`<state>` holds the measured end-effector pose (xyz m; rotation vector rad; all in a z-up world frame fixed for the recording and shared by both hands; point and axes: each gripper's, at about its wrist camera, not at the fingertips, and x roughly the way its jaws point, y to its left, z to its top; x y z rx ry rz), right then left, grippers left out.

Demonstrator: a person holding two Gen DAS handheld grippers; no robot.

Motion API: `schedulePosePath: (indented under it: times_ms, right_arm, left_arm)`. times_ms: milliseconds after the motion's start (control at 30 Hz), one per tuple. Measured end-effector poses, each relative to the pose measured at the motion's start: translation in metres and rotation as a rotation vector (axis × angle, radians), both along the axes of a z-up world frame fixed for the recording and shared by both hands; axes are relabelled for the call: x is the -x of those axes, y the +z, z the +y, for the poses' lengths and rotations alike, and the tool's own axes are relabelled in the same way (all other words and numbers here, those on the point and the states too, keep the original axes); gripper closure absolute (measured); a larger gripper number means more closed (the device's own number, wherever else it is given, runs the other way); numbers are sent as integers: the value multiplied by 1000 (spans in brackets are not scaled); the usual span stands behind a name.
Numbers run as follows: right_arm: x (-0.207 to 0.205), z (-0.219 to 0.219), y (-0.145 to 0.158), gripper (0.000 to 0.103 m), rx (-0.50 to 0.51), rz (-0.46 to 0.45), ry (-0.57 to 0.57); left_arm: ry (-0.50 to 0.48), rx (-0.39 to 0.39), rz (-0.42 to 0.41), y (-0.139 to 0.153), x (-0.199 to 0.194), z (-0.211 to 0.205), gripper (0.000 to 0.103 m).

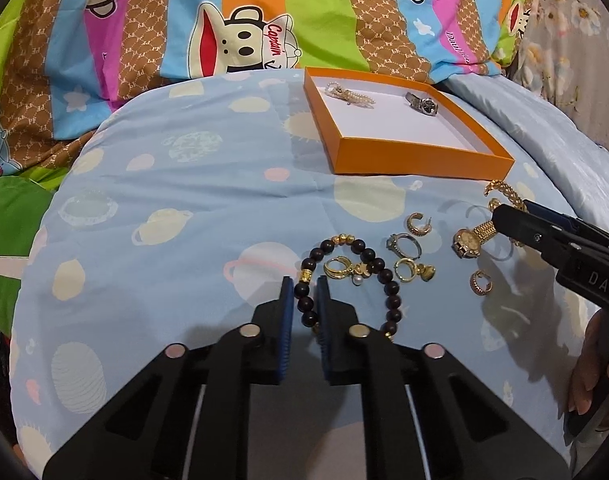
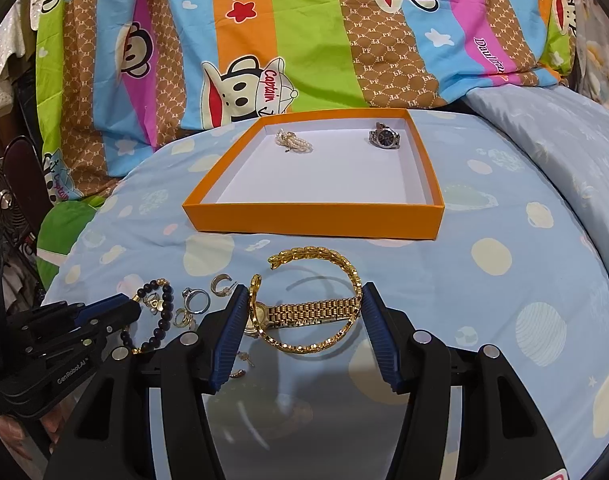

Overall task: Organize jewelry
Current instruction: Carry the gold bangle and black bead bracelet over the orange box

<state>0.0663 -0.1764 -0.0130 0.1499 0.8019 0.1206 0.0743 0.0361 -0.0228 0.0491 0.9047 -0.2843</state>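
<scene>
An orange tray (image 1: pixel 420 156) (image 2: pixel 312 220) on the blue bedspread holds a pearl piece (image 1: pixel 348 94) (image 2: pixel 294 142) and a silver watch (image 1: pixel 422 103) (image 2: pixel 384 136). My left gripper (image 1: pixel 305 286) is shut on the left strand of the dark bead bracelet (image 1: pixel 380 268) (image 2: pixel 166 308). My right gripper (image 2: pixel 304 300) (image 1: pixel 504 216) is open, its fingers either side of a gold bangle (image 2: pixel 324 340) and a gold watch (image 2: pixel 304 312) (image 1: pixel 470 240).
Several gold and silver rings and earrings (image 1: pixel 404 256) (image 2: pixel 192 304) lie between the bracelet and the gold watch. A striped cartoon quilt (image 2: pixel 304 40) lies behind the tray. A fan (image 2: pixel 4 204) stands at far left.
</scene>
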Motion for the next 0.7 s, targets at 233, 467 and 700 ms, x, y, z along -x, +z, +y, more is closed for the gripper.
schedulePosePath:
  times_ms: [233,467,700]
  right_arm:
    - [2,1,3,47,-4,-10,2]
    - [13,7,17,47,-7,-48,21]
    - [23,3,34,47,-34,-80,23]
  left_arm:
    - [-33,40,2,5,5,-1,96]
    - [-89,97,-40,36,24,-7,96]
    - [-148,134,-105,75,41,-16,96]
